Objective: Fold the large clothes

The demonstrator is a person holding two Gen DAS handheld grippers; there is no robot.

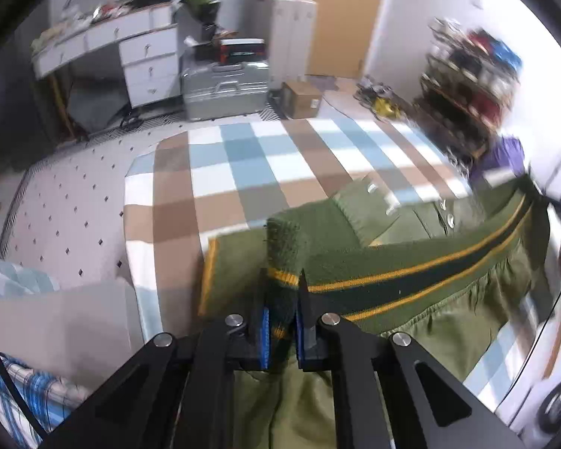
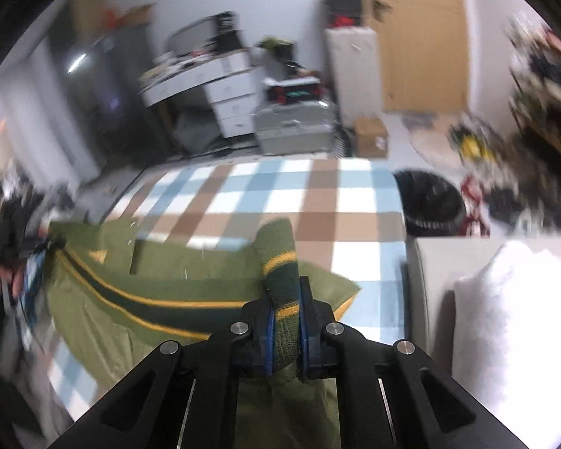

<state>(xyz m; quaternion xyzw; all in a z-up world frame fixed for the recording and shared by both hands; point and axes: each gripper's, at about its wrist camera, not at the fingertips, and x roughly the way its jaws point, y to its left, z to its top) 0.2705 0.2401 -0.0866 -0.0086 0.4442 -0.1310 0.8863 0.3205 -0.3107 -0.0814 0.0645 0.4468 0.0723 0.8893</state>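
While the olive-green jacket (image 1: 411, 224) lies across the near part of the checked bed cover (image 1: 250, 172), its knitted hem band (image 1: 411, 280), dark green with 2 yellow stripes, is lifted and stretched between both grippers. At the left end, the left gripper (image 1: 282, 321) has its blue-lined jaws pressed together on a corner of that band, and a stub of ribbed knit stands up above the pinch. Lighter olive fabric hangs below the band and drops out of sight under the gripper's black linkage. Beyond the band, the rest of the jacket rests on the cover with a row of pale snaps showing on its front. Toward the left edge of the bed, the cover ends and a white quilted mattress (image 1: 67, 217) with small dark diamonds is bare. Past the far edge of the bed stand a white desk with drawers (image 1: 138, 56), a silver hard case (image 1: 224, 89) and a cardboard box (image 1: 303, 99) on the floor.

At the right end, the right gripper (image 2: 285, 333) is likewise clamped on the other corner of the band, with a striped cuff of knit poking up between its jaws. Seen from the right wrist, the band runs away to the left, where a hand (image 2: 3, 277) shows blurred at the frame's edge. Off the right edge of the bed sit a black bin (image 2: 430, 198) and a white pillow (image 2: 512, 318).
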